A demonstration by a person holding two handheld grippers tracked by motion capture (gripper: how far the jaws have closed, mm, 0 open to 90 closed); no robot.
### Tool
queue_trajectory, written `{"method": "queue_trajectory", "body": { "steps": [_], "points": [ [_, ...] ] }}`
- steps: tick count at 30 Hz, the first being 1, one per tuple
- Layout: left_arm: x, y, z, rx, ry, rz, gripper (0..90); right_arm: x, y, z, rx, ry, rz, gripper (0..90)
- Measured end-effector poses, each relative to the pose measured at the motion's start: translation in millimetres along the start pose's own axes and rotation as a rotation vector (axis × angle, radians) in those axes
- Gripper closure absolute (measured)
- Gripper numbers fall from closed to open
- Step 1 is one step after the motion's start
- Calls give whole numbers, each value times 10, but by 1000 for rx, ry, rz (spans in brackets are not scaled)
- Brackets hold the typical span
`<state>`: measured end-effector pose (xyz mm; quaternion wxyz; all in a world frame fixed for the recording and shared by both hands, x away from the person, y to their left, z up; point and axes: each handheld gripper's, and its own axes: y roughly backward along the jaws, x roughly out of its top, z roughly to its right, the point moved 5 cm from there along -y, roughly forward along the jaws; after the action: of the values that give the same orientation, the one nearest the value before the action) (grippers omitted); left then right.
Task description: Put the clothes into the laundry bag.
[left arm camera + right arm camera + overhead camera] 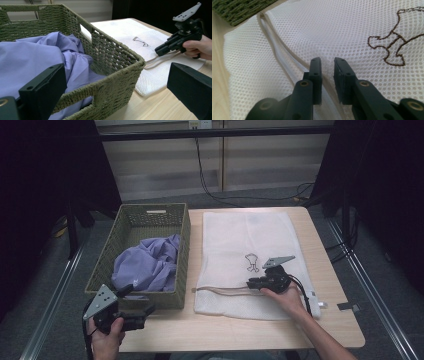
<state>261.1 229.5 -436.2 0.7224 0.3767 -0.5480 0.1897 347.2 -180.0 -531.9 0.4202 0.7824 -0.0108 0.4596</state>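
Two grippers at a wooden table (pixel 240 332). Left gripper (pixel 142 312) held at the near left table edge, just beside the near wall of a woven green basket (pixel 102 265), jaws spread wide with nothing between them, near basket corner seen through the gap in the left gripper view. Lilac cloth (pixel 147 262) bunched inside the basket, mostly toward its near right part. White mesh bag (pixel 240 240) laid flat on the table right of the basket, touching or nearly touching its right wall, brown stitched figure (pixel 251 261) near the bag's middle. Right gripper (pixel 251 284) resting low on the near part of the bag, pointing left, jaws a narrow gap apart over the mesh and the pale cord (pixel 287 58) along the bag's near edge; whether any mesh is pinched, impossible to tell.
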Motion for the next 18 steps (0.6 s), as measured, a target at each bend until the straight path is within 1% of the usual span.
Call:
{"method": "queue_trajectory", "body": {
  "steps": [1, 2, 4, 5, 6, 7, 8, 9, 10, 11, 12, 13, 14, 15, 16, 18],
  "points": [
    [-2, -2, 1, 1, -1, -4, 23, -12, 31, -10, -3, 11, 1, 699],
    [-1, -1, 4, 1, -3, -3, 23, -26, 41, -16, -3, 16, -4, 684],
    [2, -1, 7, 2, -3, -1, 23, -73, 41, -18, -21, 36, -33, 631],
    [1, -4, 7, -1, -3, 0, 23, -103, 25, -20, -29, 51, -48, 625],
    [1, -4, 7, -1, -3, 0, 23, -103, 25, -20, -29, 51, -48, 625],
    [1, -7, 8, -1, -4, -1, 23, -117, 24, -30, -39, 82, -38, 624],
    [1, -7, 8, -1, -4, -1, 23, -115, 21, -47, -49, 102, -45, 625],
    [-1, -6, 7, -1, -5, -4, 23, -117, 18, -62, -68, 121, -51, 640],
    [-3, -9, 8, -2, -4, -4, 23, -117, 18, -62, -68, 121, -51, 640],
    [-4, -12, 8, -2, -4, -4, 23, -114, 17, -60, -101, 150, -57, 745],
    [-5, -15, 13, -10, -4, -4, 23, -117, 24, -56, -102, 140, -65, 781],
    [-5, -13, 13, -6, -4, -4, 23, -111, 21, -39, -103, 136, -57, 823],
    [-5, -13, 13, -6, -4, -4, 23, -111, 21, -39, -103, 136, -57, 823],
    [-4, -8, 12, -1, -7, -6, 23, -110, 23, -23, -105, 125, -57, 847],
    [-2, -5, 8, -1, -8, -5, 23, -102, 22, -10, -99, 102, -61, 861],
    [-1, -7, 4, -1, -8, -3, 23, -96, 22, -10, -101, 97, -61, 867]
  ]
}}
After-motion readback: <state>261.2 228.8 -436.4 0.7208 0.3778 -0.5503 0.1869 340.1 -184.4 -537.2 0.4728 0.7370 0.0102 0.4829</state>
